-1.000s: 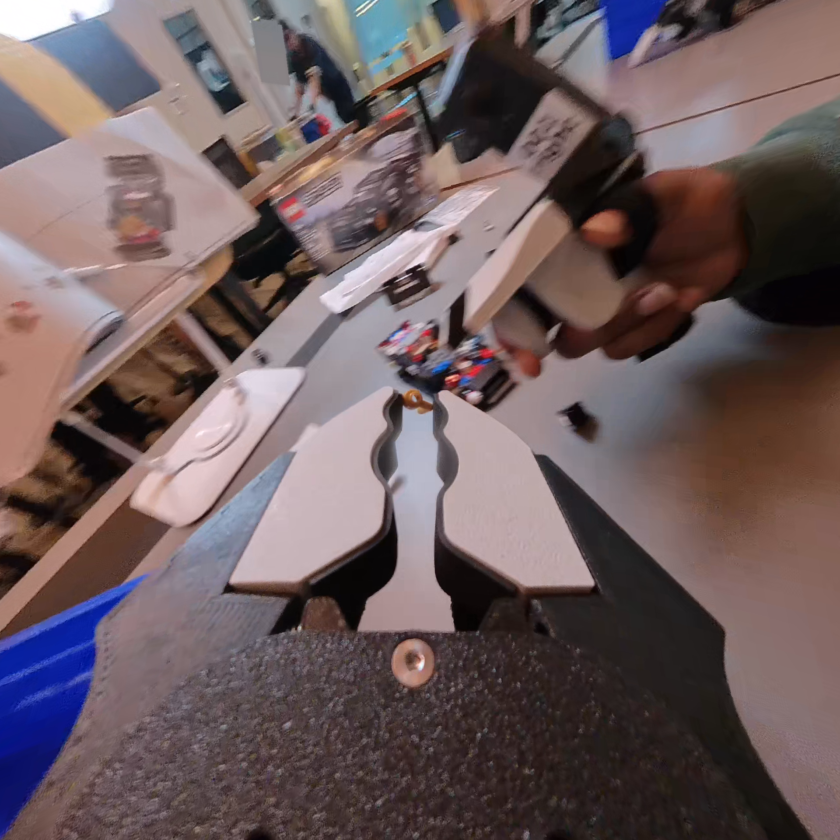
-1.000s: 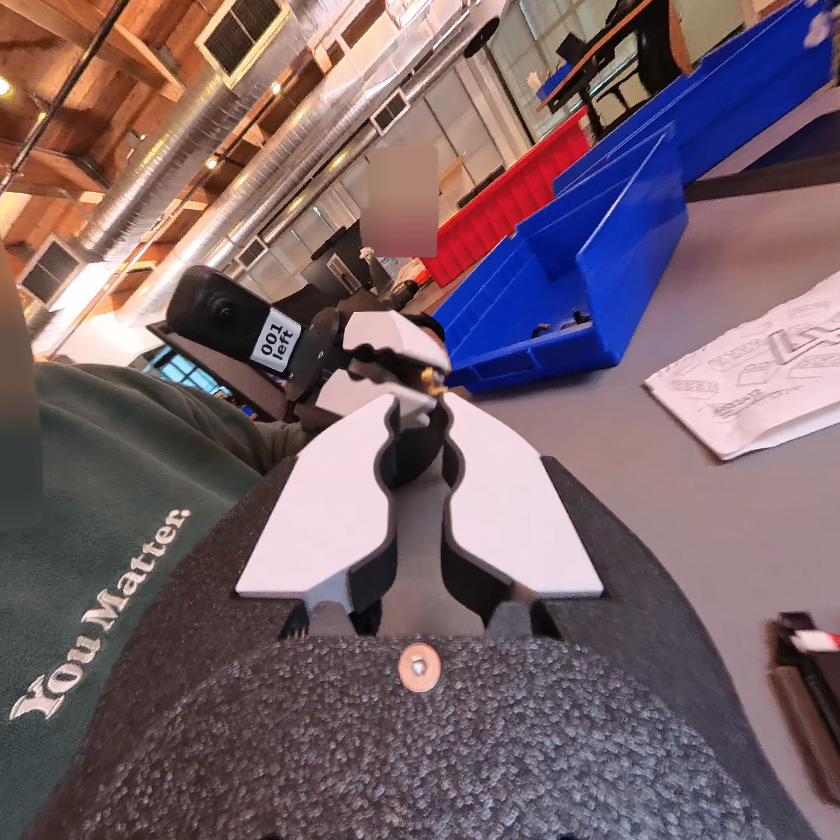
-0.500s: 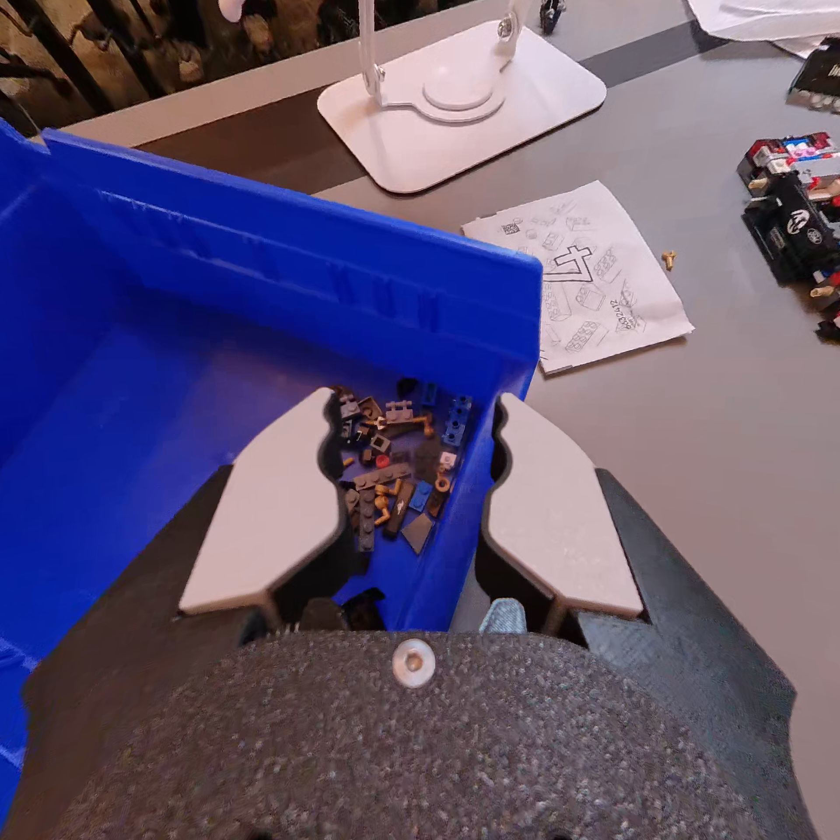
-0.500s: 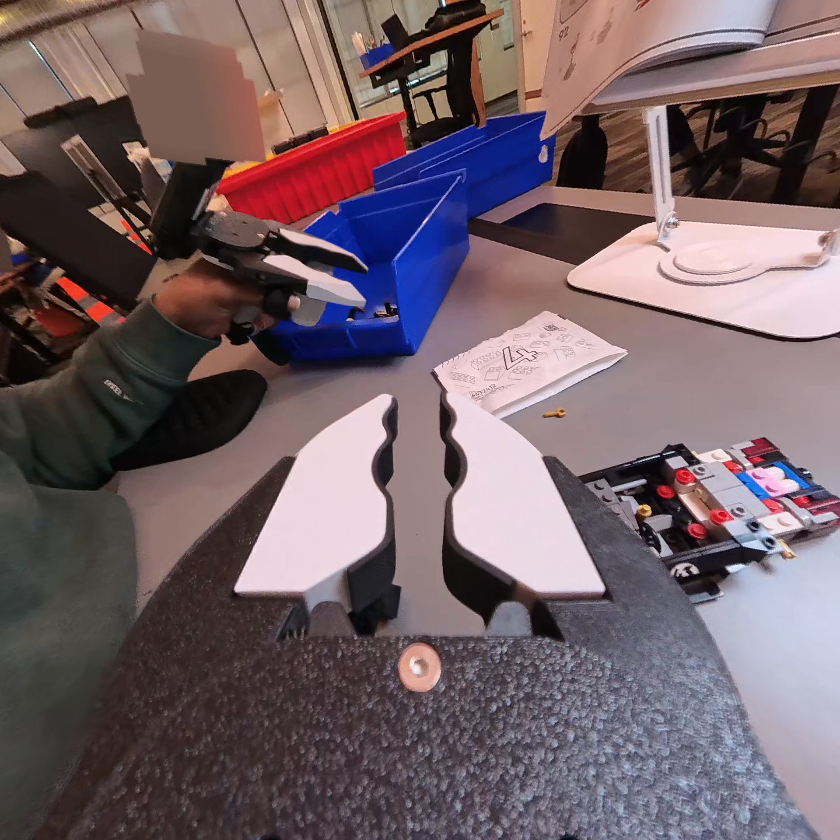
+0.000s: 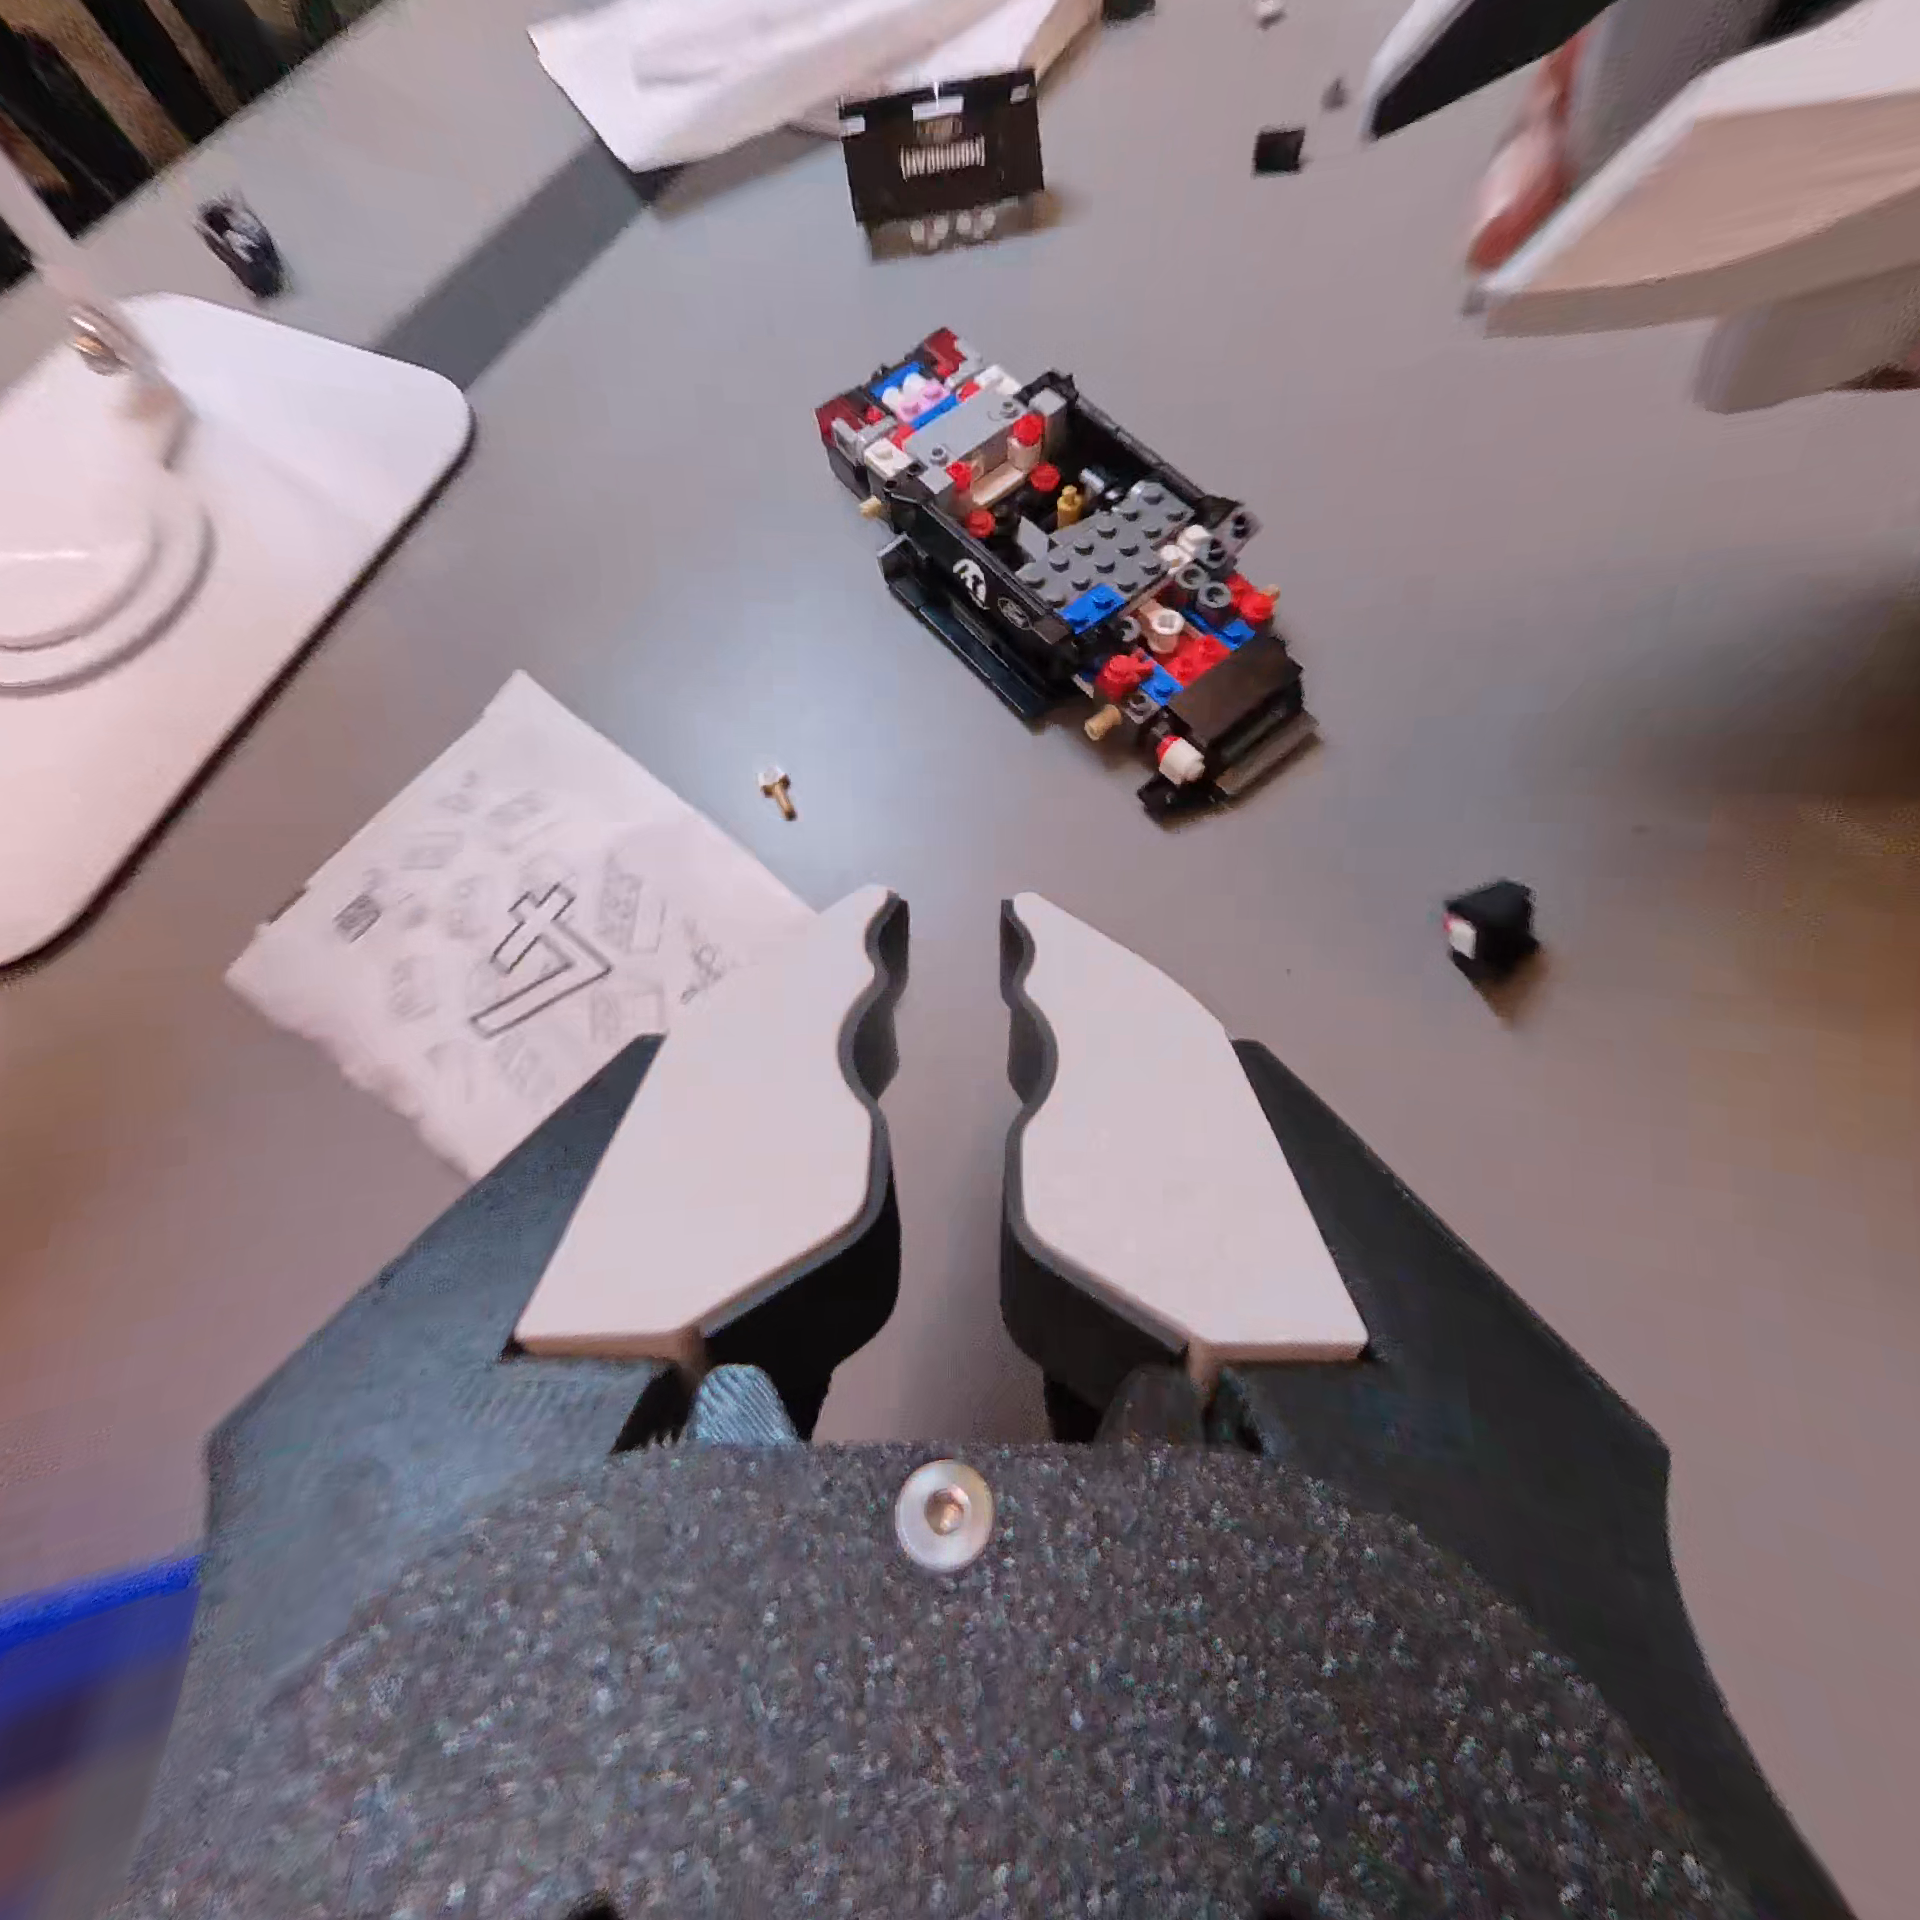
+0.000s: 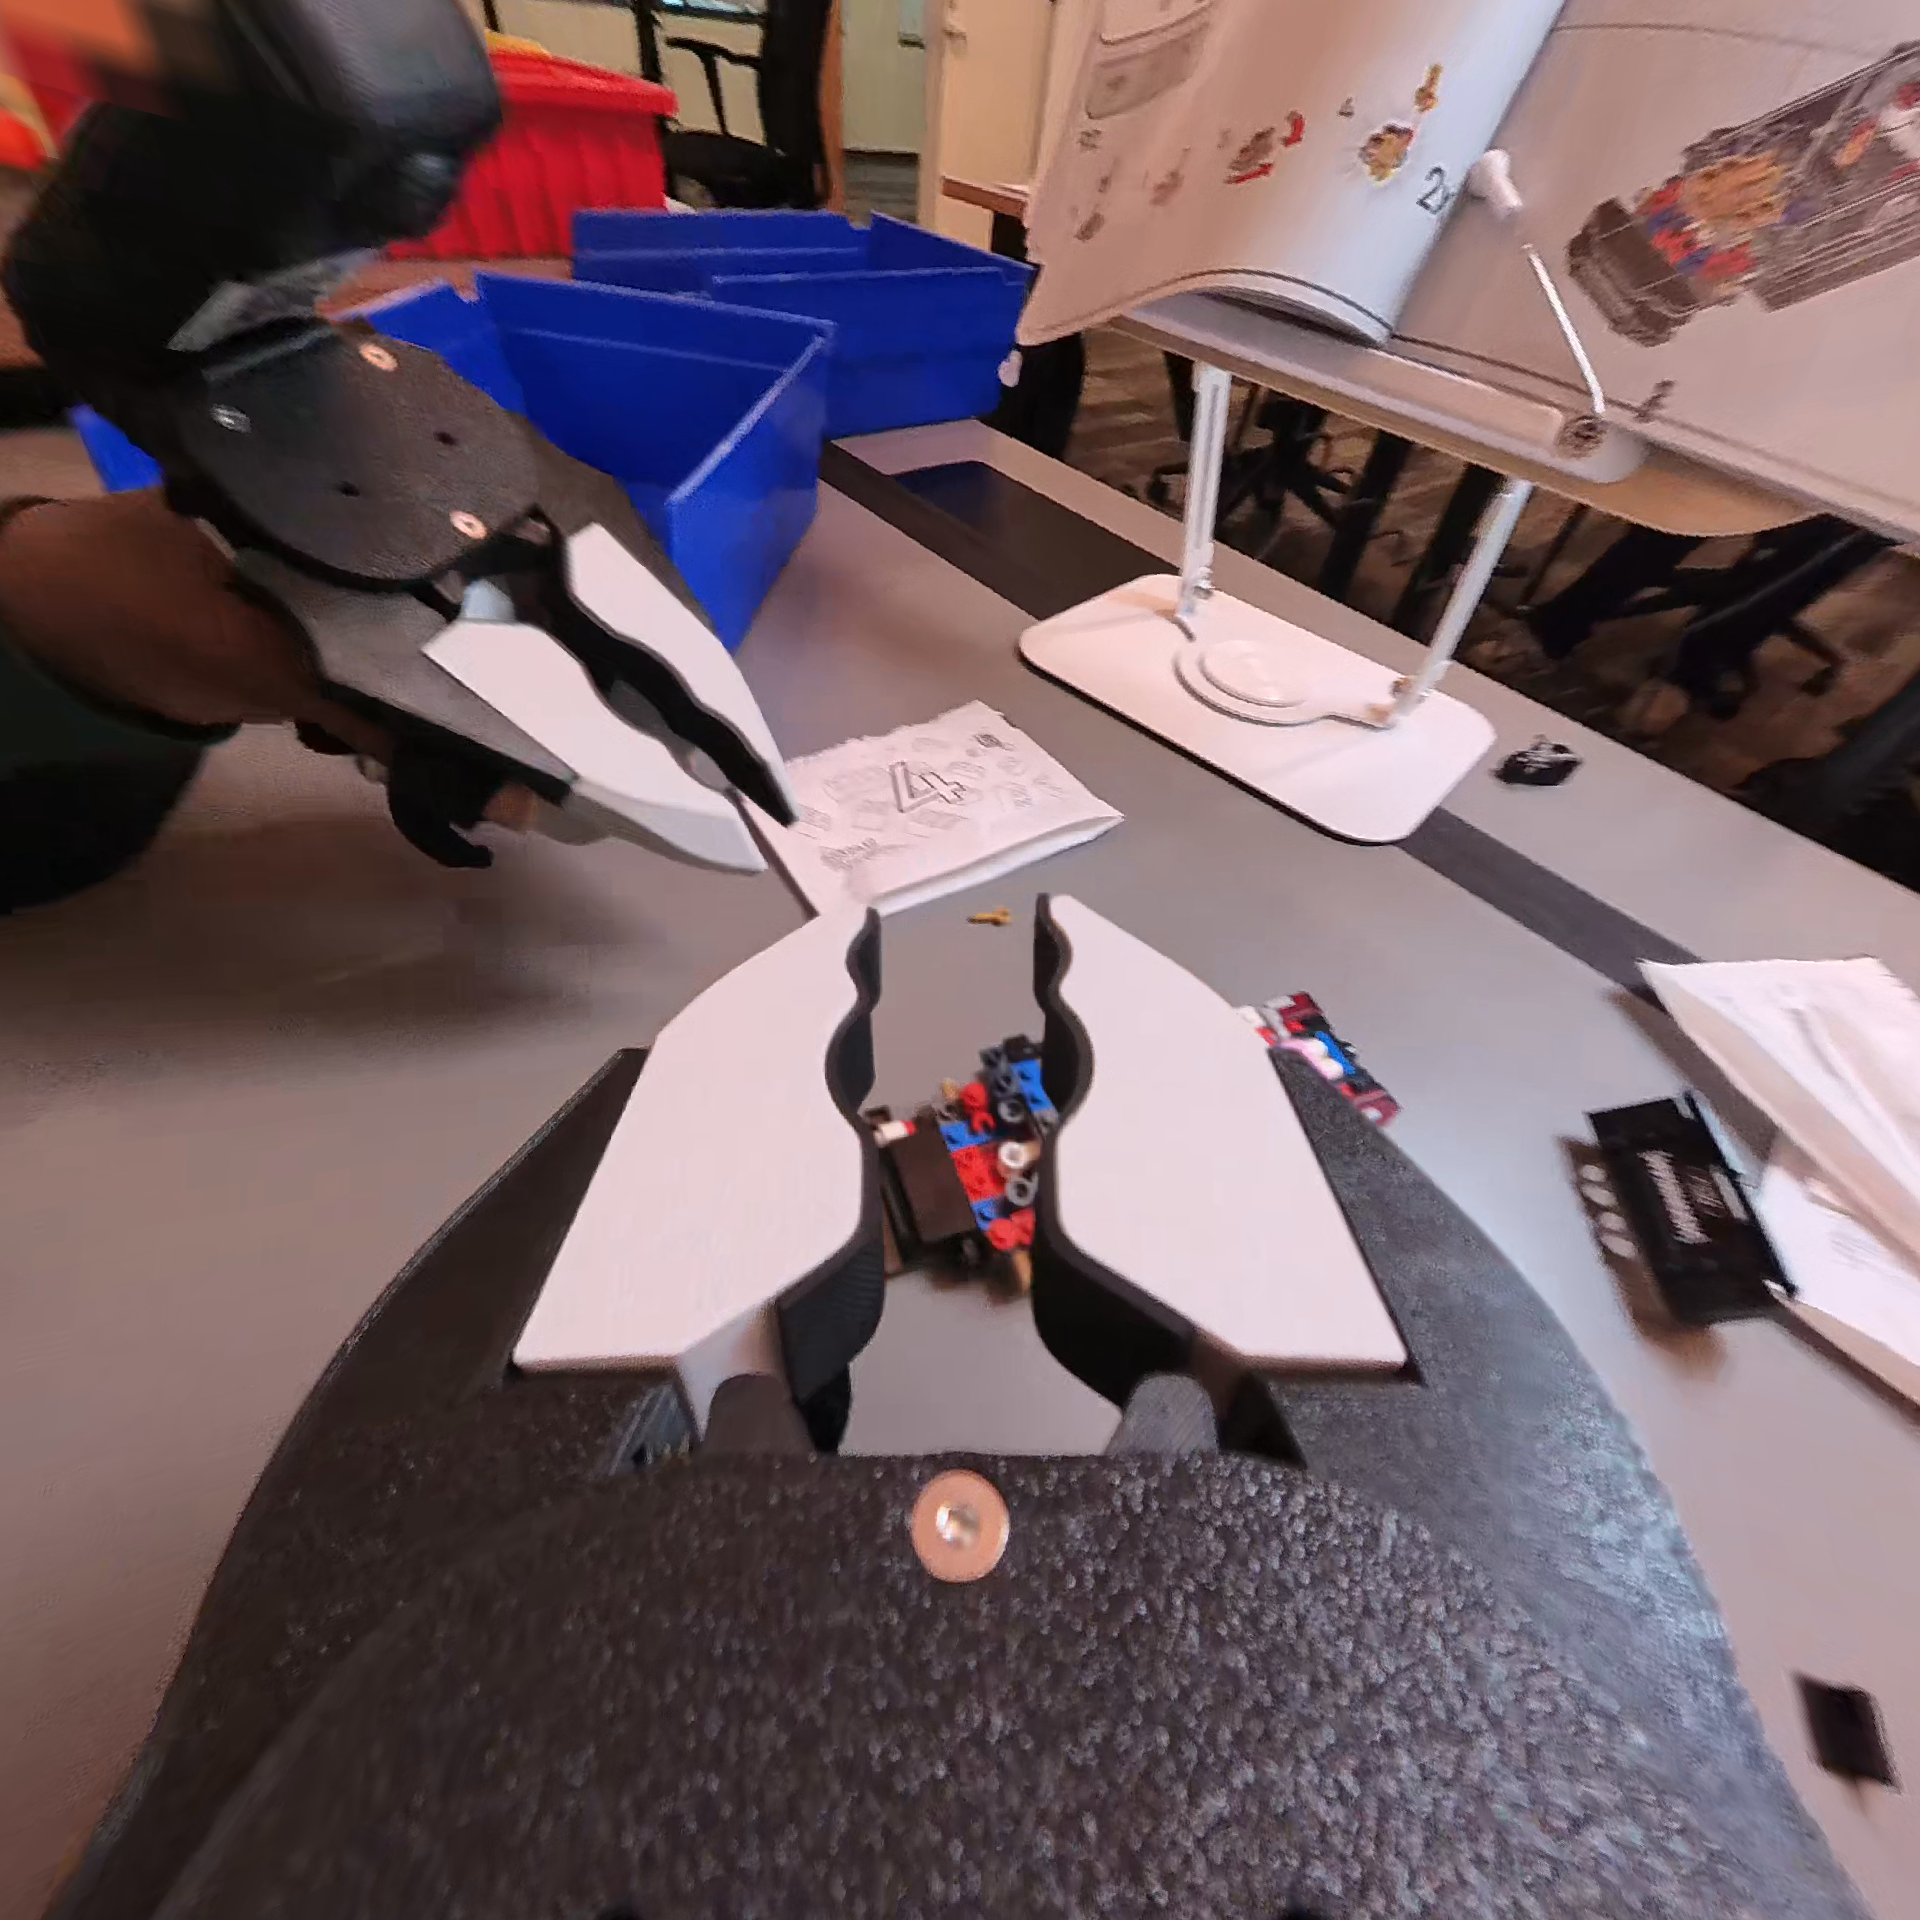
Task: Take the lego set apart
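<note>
1. My left gripper (image 5: 951, 909) hangs above the grey table (image 5: 1507, 644), tilted down and forward; its two white fingers (image 5: 748, 1132) stand a small way apart with nothing between them.
2. In the right wrist view that same left gripper (image 6: 764, 831) shows from the side, my hand (image 6: 156, 623) wrapped around its handle, nose angled down toward the table near the paper bag (image 6: 935, 805).
3. My right gripper (image 6: 954, 914) is held low over the table, pointing forward and slightly down, its fingers spread wider than the left's and gripping nothing.
4. The lego car (image 5: 1070, 566), partly stripped with red, blue and grey bricks showing, sits on the table well ahead of the left gripper's tips.
5. Through the right gripper's gap I see the front end of the lego car (image 6: 971, 1153) lying on the table below and between the fingers; whether they touch it I cannot tell.
6. A small tan peg (image 5: 777, 795) lies loose on the table between the paper bag (image 5: 509, 935) and the car.
7. A small black brick (image 5: 1491, 925) sits apart, to the right of the left gripper's tips.
8. A blue bin (image 6: 665, 436) stands behind the left gripper, and a white stand base (image 6: 1257, 696) sits further back on the table.
</note>
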Motion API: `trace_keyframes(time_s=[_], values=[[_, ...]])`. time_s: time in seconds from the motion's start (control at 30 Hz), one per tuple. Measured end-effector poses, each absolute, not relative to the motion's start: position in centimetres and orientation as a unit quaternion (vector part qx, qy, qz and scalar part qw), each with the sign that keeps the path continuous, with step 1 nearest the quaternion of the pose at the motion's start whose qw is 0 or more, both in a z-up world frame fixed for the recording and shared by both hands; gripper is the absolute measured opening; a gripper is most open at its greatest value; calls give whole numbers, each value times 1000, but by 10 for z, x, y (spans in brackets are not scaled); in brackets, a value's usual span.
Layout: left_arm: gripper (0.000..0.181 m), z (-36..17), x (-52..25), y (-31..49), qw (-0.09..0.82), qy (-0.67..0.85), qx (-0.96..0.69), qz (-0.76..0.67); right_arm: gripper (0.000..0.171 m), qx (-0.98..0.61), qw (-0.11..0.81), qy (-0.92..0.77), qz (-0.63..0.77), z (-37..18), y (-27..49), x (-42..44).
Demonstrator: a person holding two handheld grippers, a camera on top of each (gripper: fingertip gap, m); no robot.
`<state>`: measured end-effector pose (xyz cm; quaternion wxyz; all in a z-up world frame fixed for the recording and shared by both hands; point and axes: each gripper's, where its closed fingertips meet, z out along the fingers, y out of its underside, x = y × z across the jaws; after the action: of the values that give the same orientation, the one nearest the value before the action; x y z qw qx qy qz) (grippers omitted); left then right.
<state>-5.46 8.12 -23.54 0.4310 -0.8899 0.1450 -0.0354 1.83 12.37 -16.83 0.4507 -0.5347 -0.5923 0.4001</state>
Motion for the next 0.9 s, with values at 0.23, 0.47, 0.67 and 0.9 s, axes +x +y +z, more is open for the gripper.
trace_keyframes(time_s=[0.23,0.47,0.67,0.9], values=[[32,-280,-76,137,348,98,-932,-21,31,-541,465,-596,368,-172,137,32],[25,-287,-83,145,326,66,-942,-42,31,-537,468,-588,382,-164,141,37],[3,-287,-77,146,324,106,-939,-30,31,-539,463,-597,371,-171,141,36],[3,-175,-72,115,479,139,-866,36,31,-538,471,-597,364,-171,141,37]])
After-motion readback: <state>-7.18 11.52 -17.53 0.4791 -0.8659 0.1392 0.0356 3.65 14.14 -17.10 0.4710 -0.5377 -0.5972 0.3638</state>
